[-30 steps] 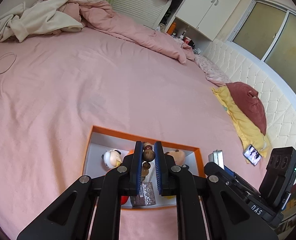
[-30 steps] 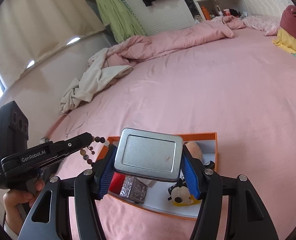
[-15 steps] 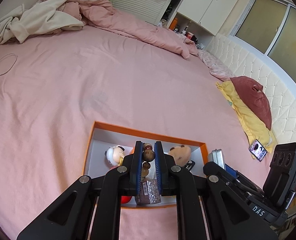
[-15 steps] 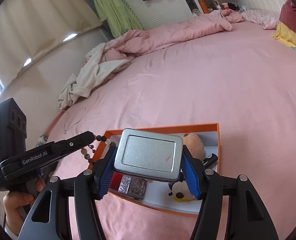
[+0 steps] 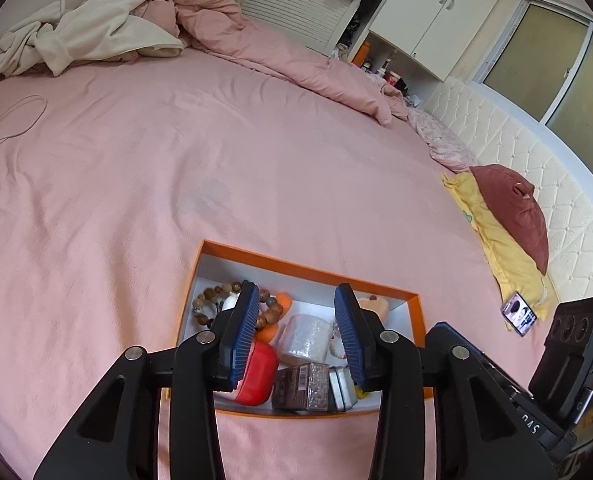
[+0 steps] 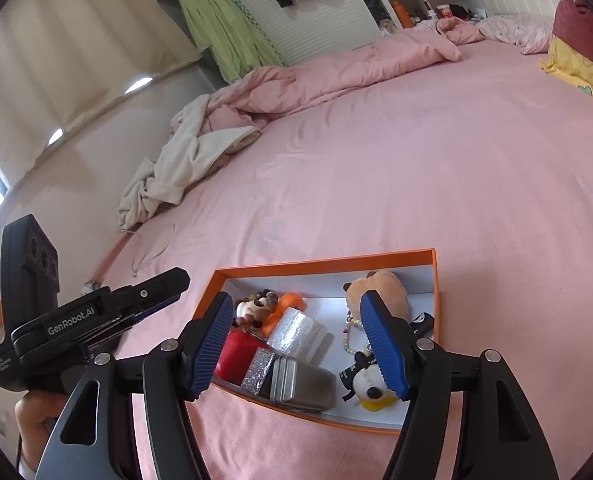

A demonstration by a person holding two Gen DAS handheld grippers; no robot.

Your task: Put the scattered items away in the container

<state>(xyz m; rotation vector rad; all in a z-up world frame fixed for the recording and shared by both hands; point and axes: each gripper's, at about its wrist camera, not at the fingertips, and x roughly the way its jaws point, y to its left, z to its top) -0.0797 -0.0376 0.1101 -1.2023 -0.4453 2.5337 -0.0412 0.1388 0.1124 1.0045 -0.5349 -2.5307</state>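
An orange-rimmed box (image 5: 296, 266) (image 6: 328, 266) lies on the pink bed. My left gripper (image 5: 296, 336) is open and empty above it. A brown bead bracelet (image 5: 208, 306) lies in the box's left end. My right gripper (image 6: 302, 348) is open and empty over the box. A silver tin (image 6: 306, 386) (image 5: 342, 390) lies in the box's near side, beside a glittery dark box (image 6: 258, 368), a red case (image 6: 236, 354), a white roll (image 6: 296, 332), a plush bear (image 6: 380, 292) and a mouse toy (image 6: 366, 380).
A phone (image 5: 519, 317) lies on the bed at the right, by yellow and dark red pillows (image 5: 512, 216). A crumpled pink duvet (image 5: 280, 56) and cream clothes (image 5: 80, 36) lie at the far side. A thin cable (image 5: 8, 120) lies at left.
Both grippers have opened. The left let go of the bead bracelet, which now lies in the box. The right let go of the silver tin, which now lies in the box.
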